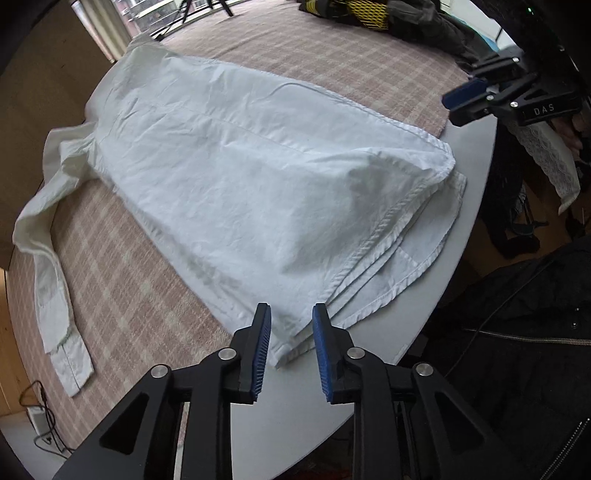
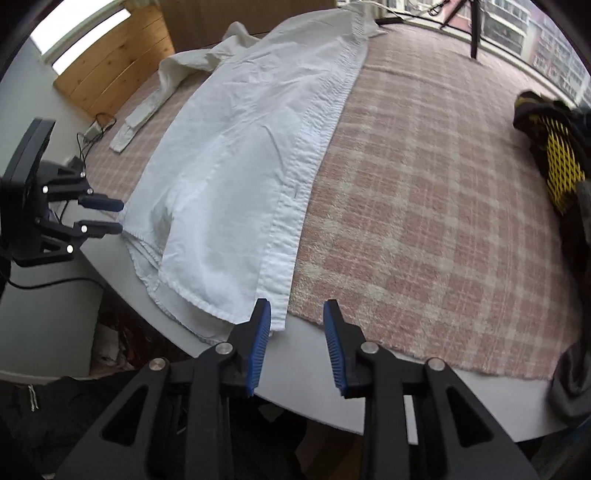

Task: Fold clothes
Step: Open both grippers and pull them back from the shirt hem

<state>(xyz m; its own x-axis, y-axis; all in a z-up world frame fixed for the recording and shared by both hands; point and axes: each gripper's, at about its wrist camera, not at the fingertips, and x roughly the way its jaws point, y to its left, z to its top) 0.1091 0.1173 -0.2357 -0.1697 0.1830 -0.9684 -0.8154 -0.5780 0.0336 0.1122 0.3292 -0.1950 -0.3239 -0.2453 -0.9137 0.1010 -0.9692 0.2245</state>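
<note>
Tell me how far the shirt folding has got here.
Partly done: the white shirt lies folded lengthwise on the plaid cloth. Both tongs, left and right, are open at its hem, holding nothing. One sleeve trails out unfolded; cross folds remain.

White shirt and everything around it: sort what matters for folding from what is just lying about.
For the job:
- white cotton shirt, partly folded, one sleeve trailing
- left gripper, open at the hem
- right gripper, open at the hem

Lying about:
- pink checked woven cloth under the shirt
- black-and-yellow mesh garment
- dark grey clothes
</note>
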